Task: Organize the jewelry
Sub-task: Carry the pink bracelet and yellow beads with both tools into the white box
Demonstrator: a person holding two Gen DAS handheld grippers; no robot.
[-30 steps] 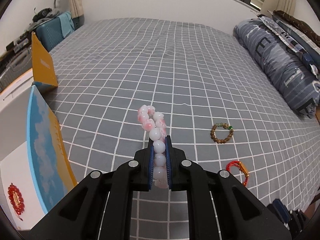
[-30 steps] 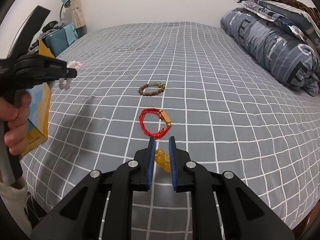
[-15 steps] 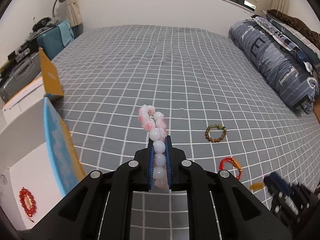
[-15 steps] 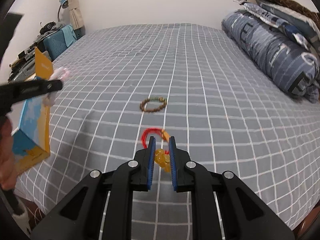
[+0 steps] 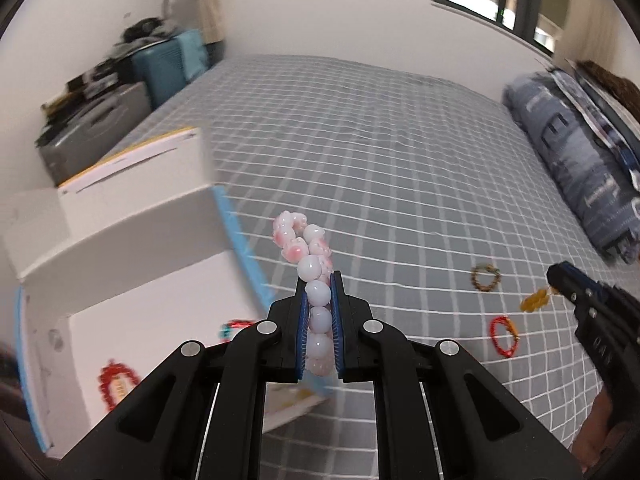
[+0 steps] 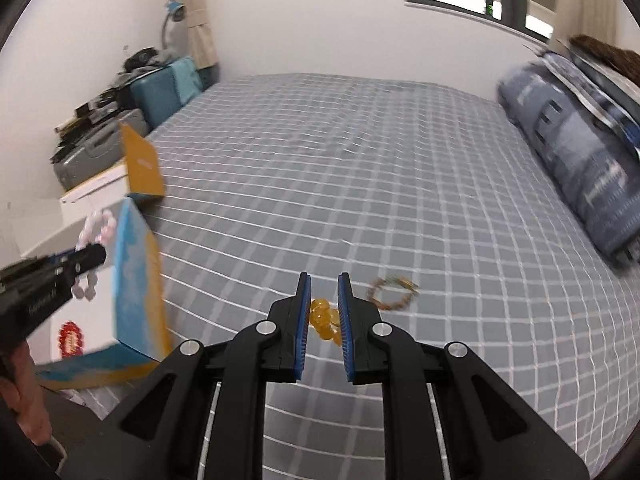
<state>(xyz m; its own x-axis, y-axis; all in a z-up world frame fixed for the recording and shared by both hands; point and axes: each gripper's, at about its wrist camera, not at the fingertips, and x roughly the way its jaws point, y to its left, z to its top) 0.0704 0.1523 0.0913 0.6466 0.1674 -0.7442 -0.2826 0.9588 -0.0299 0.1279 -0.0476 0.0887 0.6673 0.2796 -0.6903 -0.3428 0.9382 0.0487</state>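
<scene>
My left gripper (image 5: 319, 296) is shut on a pink and white bead bracelet (image 5: 308, 248) and holds it in the air at the edge of an open white box (image 5: 120, 280) with a blue and yellow outside. Red jewelry (image 5: 116, 380) lies in the box. My right gripper (image 6: 324, 300) is shut on a yellow amber bracelet (image 6: 323, 318), lifted above the bed. It shows at the right of the left wrist view (image 5: 554, 288). A brown bead bracelet (image 5: 485, 277) and a red cord bracelet (image 5: 505, 336) lie on the bed.
The grey checked bed cover (image 5: 380, 160) fills the view. A blue patterned bolster (image 5: 580, 152) lies along the right side. A suitcase and clutter (image 5: 100, 112) stand beside the bed at the far left.
Both grippers have swung left toward the box, each keeping its bracelet. The right gripper has lifted the yellow bracelet away from the red cord bracelet.
</scene>
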